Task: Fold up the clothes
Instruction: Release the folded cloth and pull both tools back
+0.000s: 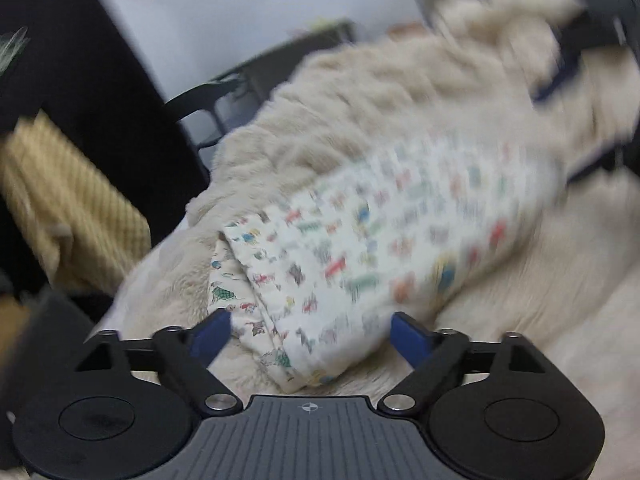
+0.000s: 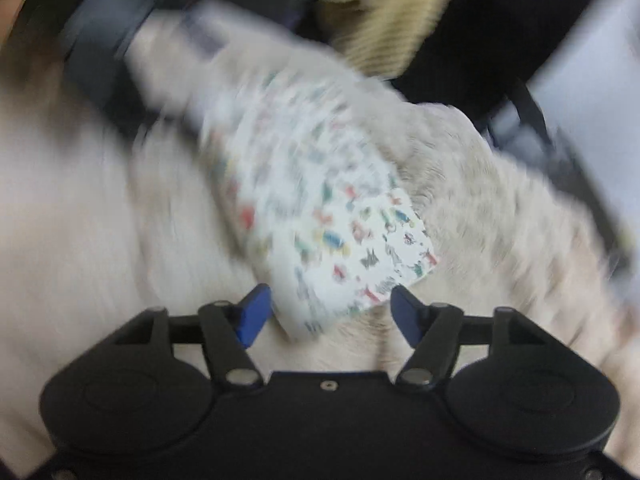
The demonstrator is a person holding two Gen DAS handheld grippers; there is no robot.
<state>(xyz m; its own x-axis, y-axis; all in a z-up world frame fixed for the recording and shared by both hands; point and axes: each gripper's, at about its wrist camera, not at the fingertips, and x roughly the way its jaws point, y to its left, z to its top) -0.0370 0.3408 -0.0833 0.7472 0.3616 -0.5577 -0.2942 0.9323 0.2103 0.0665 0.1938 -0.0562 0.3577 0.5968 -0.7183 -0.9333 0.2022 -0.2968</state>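
On my left wrist view, the left gripper [image 1: 310, 330] has its blue fingers [image 1: 212, 332] spread wide apart, pressing on nothing. The printed garment [image 1: 380, 248], white with small coloured animal figures, lies folded between and just ahead of them, its near folded end reaching down into the gap without touching either pad as far as I can tell. It rests on a cream fluffy blanket [image 1: 328, 120] that spreads out beyond the fingertips and to both sides. Left of the left finger, further off, I see a yellow striped cloth [image 1: 68, 216] against something dark (the picture is smeared, so I cannot name it).

On my right wrist view, the right gripper [image 2: 330, 310] also has its fingers [image 2: 252, 316] apart and empty. The same garment's corner sits between and just beyond the fingertips, nearer the right-hand finger, on the blanket. Ahead of it, at the garment's far end, is a blurred dark shape I take for the other gripper.
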